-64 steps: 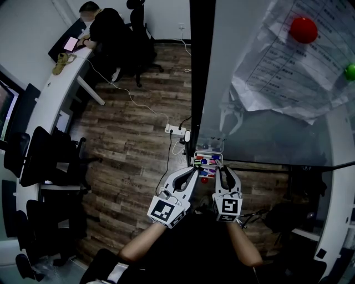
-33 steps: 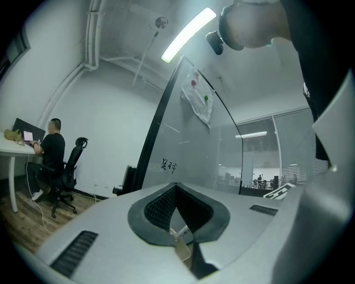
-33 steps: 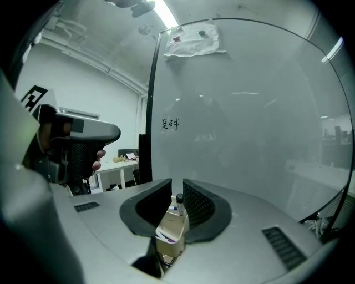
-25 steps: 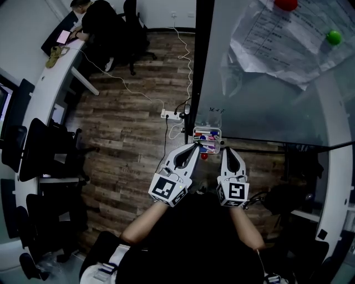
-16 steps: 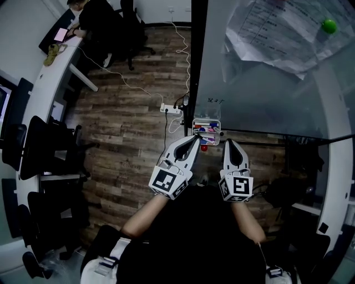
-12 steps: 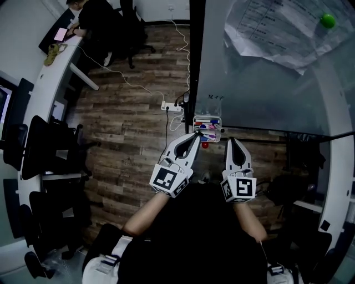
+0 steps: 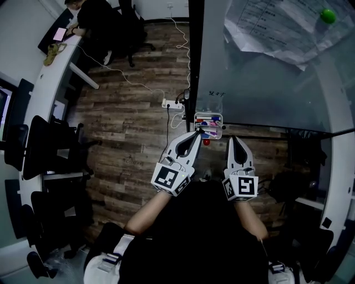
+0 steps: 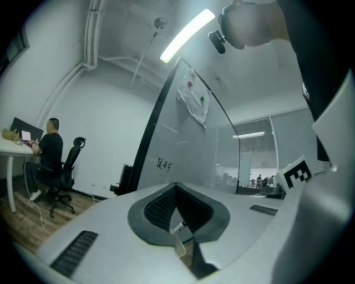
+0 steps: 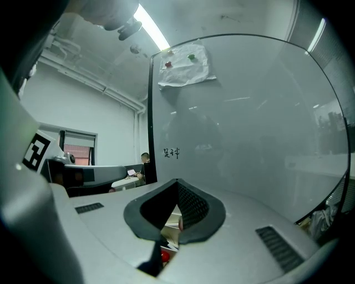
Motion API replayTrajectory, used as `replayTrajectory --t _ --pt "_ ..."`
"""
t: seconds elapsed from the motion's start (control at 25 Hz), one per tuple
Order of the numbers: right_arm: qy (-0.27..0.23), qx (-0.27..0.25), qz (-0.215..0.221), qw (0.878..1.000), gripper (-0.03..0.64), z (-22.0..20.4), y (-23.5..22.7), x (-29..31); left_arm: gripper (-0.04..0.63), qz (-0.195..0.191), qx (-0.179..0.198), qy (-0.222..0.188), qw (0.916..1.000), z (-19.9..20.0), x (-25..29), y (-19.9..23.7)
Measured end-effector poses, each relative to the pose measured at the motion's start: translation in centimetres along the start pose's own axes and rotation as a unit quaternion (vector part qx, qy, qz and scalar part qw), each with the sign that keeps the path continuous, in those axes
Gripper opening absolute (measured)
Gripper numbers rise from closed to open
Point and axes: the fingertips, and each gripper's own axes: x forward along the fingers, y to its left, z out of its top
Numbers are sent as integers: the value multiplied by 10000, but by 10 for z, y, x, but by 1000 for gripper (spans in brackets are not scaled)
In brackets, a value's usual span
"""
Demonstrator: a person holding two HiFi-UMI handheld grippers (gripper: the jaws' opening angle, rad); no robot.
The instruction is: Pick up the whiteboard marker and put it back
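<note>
The whiteboard marker (image 7: pixel 209 118) lies in the small tray (image 7: pixel 222 126) under the whiteboard (image 7: pixel 266 89), and with the left claw (image 7: pixel 195 134) and right claw (image 7: pixel 235 139) both clenched empty just short of it, a reach without opening first could knock it out.

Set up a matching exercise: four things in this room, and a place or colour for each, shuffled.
Things:
1. magnet
2. power strip
3. marker tray
4. seated person

Matches:
A. on the wooden floor
B. at the curved desk
C. green
D. at the whiteboard's lower edge

Pairs: 1-C, 2-A, 3-D, 4-B.
</note>
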Motion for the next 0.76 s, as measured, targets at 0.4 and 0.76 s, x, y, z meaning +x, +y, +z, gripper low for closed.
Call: replayTrajectory --t 0.4,0.76 --pt "96 -21 23 9999 12 -4 6 3 8 -10 -13 -4 10000 1 -2 3" --pt "146 -51 24 9999 14 0 11 6 8 -20 -19 -42 10000 3 -4 5"
